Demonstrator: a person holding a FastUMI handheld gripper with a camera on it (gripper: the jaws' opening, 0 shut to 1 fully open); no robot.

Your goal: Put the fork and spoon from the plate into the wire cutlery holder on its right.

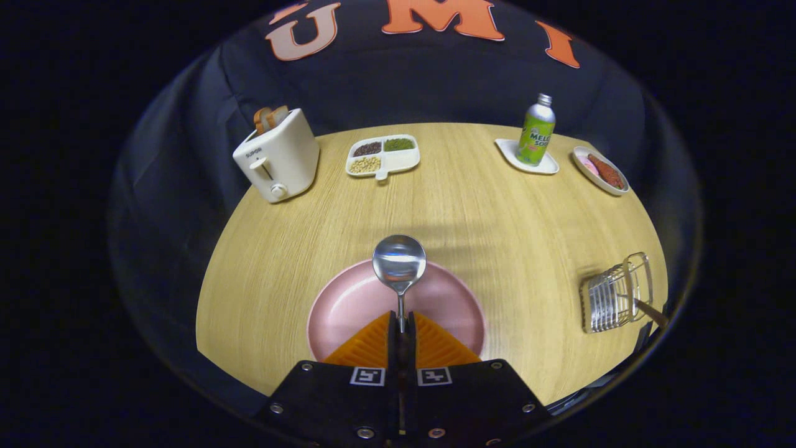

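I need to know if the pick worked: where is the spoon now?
In the gripper view, the spoon is clamped by its handle in the gripper, bowl pointing ahead over the pink plate.

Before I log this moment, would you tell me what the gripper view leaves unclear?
- Spoon handle: hidden between the gripper jaws, which are shut on it.
- Pink plate: near rim covered by the jaws.
- Wire cutlery holder: a handle pokes out; too small to tell if it is the fork.
- Side dish contents: too small.
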